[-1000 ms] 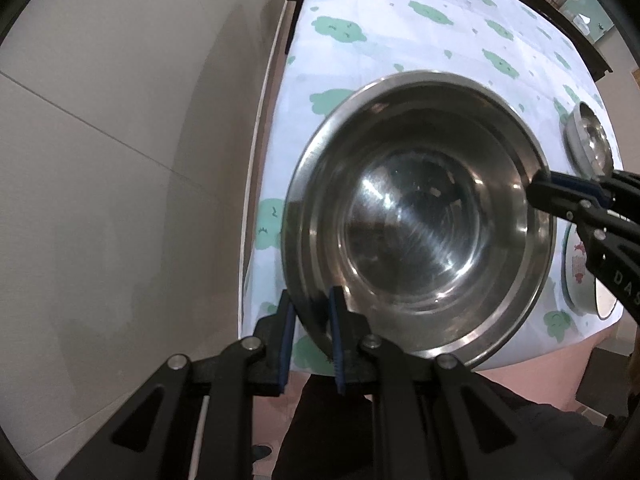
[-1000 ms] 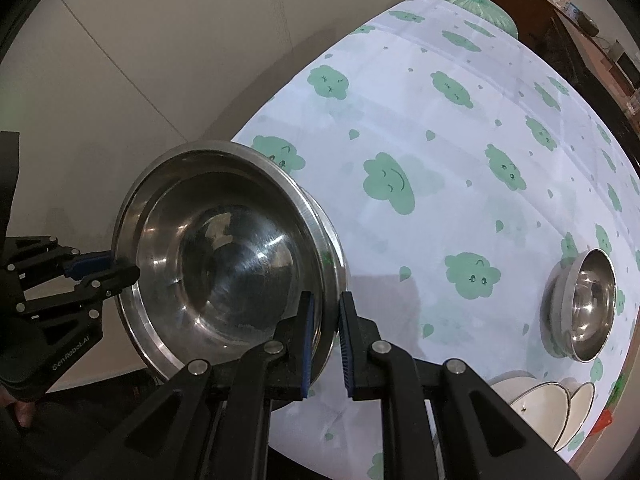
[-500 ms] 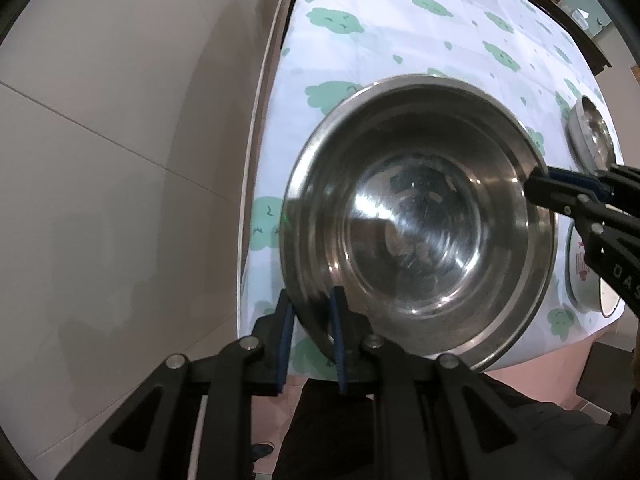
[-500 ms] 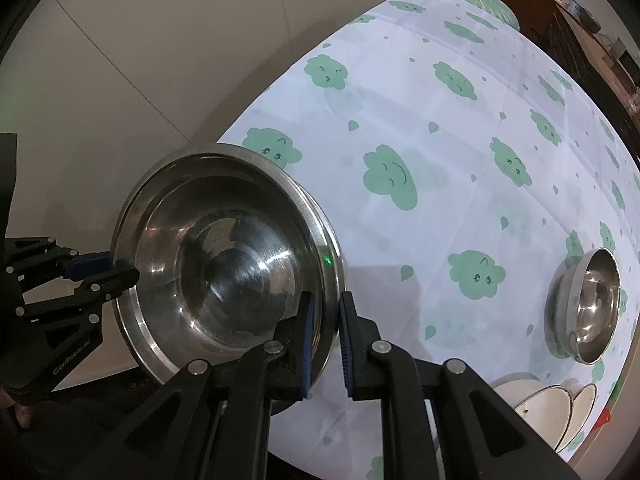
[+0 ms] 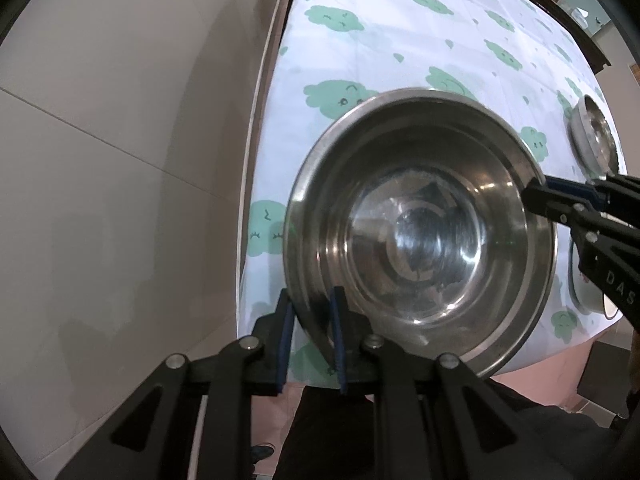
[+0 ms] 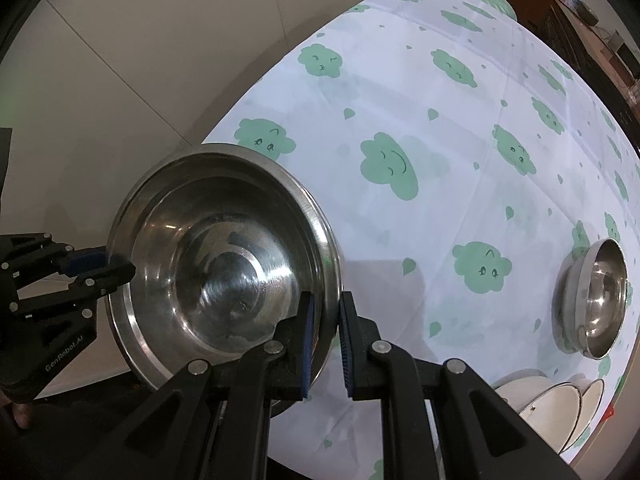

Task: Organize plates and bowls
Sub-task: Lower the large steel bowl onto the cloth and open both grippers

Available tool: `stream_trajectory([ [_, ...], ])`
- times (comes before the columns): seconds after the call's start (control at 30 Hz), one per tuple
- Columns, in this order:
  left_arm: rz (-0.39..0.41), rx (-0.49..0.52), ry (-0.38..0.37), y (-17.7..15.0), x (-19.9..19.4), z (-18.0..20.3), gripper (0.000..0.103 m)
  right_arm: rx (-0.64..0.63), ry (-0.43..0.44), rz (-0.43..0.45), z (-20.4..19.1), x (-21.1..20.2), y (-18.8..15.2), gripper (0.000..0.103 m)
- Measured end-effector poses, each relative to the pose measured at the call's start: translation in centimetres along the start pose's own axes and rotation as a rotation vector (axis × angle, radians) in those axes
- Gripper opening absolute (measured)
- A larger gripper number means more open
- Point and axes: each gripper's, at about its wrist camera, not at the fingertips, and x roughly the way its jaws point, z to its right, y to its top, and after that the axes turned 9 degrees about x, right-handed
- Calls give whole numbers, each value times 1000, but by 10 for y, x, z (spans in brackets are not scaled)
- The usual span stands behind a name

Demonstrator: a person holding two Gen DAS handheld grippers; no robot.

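Left wrist view: my left gripper (image 5: 310,334) clamps the rim of the large round stainless-steel bowl (image 5: 420,236) above the cloud-print tablecloth (image 6: 440,128); my right gripper (image 6: 325,340) pinches the opposite rim.

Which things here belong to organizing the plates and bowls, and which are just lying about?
Job:
- large steel bowl, gripped by left gripper and right gripper
- small steel bowl
- white dishes

Lying about:
- cloud-print tablecloth
- dark sideboard with clutter
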Motion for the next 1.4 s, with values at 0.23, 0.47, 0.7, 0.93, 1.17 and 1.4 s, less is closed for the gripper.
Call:
stream_trajectory([
  [0.23, -5, 3, -1, 1, 2, 0, 15, -7, -15, 11, -2, 0, -1, 13],
  [0.47, -5, 8, -2, 0, 2, 1, 15, -10, -27, 18, -4, 1, -2, 14],
  [0.7, -3, 18, 1, 0, 1, 4, 15, 8, -26, 24, -2, 0, -2, 16],
  [0.93, 12, 23, 6, -2, -5, 7, 18, 22, -7, 21, -4, 1, -4, 29],
  [1.17, 32, 32, 1, -3, -12, 7, 21, 34, -4, 45, -8, -5, -8, 39],
  [1.4, 58, 54, -3, -3, -22, 11, 32, 53, -14, 73, -6, -11, -11, 48],
])
